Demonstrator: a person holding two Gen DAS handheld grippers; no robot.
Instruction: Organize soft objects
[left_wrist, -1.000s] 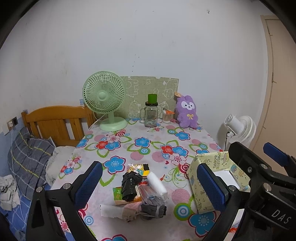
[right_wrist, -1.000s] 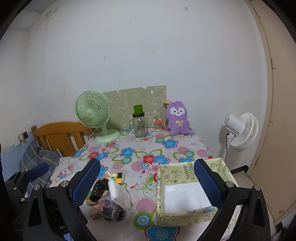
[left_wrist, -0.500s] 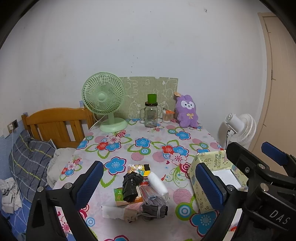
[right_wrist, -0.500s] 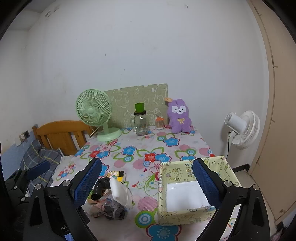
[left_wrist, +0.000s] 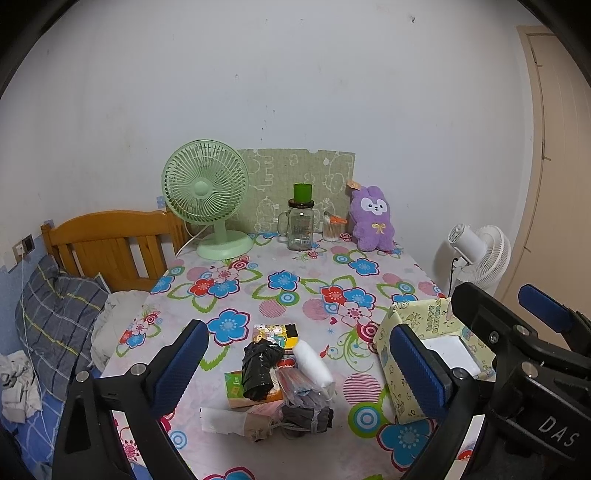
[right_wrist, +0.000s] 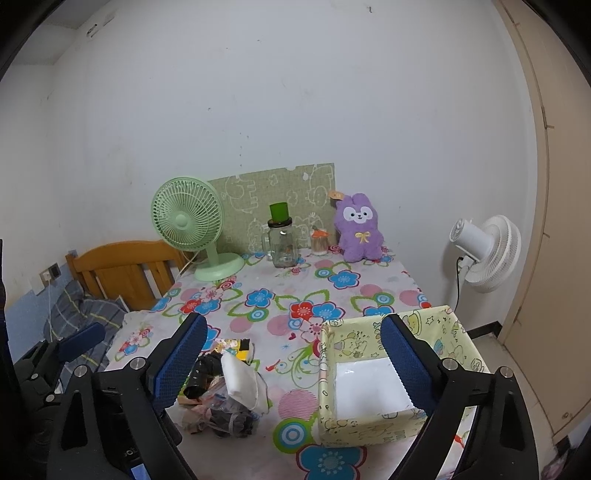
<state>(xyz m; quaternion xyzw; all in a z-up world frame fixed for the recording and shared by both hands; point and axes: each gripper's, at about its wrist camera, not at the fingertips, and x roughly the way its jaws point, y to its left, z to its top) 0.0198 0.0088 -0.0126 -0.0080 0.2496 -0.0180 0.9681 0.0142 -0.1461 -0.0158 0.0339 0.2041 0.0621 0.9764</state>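
Both claws spread wide, nothing held. Left claw (left_wrist: 297, 369) hovers above the near end of the surface (left_wrist: 288, 295), framing the pile of soft objects (left_wrist: 280, 387). Right claw (right_wrist: 293, 363) hovers over the near right part, blue pads apart, its right finger in front of the yellow box (right_wrist: 391, 373).

Pile sits near-centre on the floral cloth, left of the box and apart from it. In it: black rolled bundle (left_wrist: 260, 371) lying on an orange-green packet (left_wrist: 236, 387), white pouch (left_wrist: 314, 365) just right of the bundle, clear bag with red-blue contents (left_wrist: 295, 386) touching the pouch, grey bundle (left_wrist: 308, 417) at the near edge, pale pink-white roll (left_wrist: 236, 421) left of the grey one. Sticker sheet with a yellow-black item (left_wrist: 275, 332) on the far side of the pile.

Yellow box open on top, white floor showing, nothing seen inside, at the near right corner of the surface.

Far end: green desk fan (left_wrist: 208, 199) at left, glass jar with green cup on its lid (left_wrist: 301, 221) in the middle, small jar (left_wrist: 332, 229) beside it, purple plush rabbit (left_wrist: 371, 219) at right, upright against the wall. White floor fan (left_wrist: 476, 254) beyond the right edge. Wooden headboard (left_wrist: 110, 243) and plaid pillow (left_wrist: 55, 317) on the left.
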